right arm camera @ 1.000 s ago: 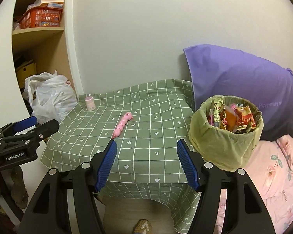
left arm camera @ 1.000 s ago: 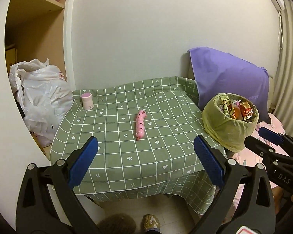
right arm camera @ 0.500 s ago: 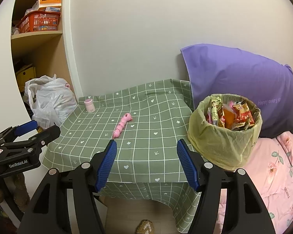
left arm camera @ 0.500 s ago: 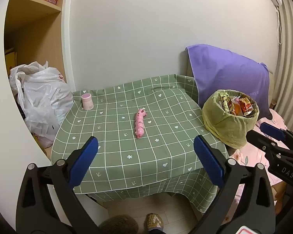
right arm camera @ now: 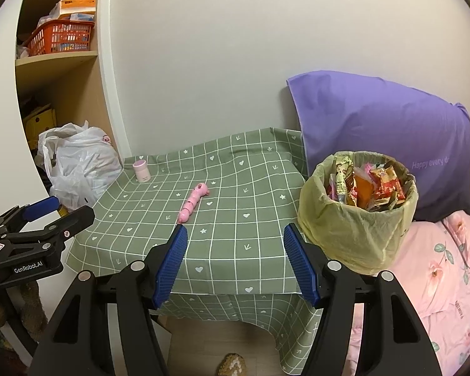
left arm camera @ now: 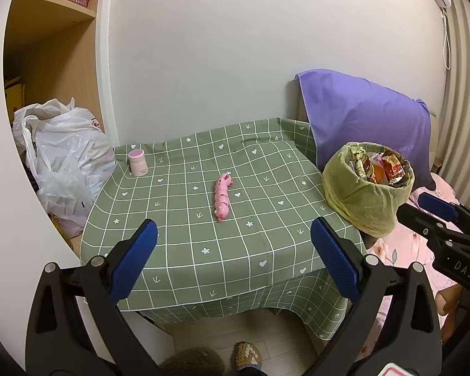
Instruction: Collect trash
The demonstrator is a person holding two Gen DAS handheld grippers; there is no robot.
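Black plastic left gripper [left arm camera: 233, 250], ribbed blue pads [left arm camera: 334, 258], silver pivot screws, white "GenRobot.AI" lettering

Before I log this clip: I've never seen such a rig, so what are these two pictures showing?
A person holds two hand-held clamps, each with a camera looking along its blue fingers. One picture is from the left gripper, the other from the right gripper; each also glimpses the other at its edge. Both are open and hold nothing. On the green tablecloth lie a pink toy and a small pink cup. The bin, lined with a yellow bag, is full of wrappers.
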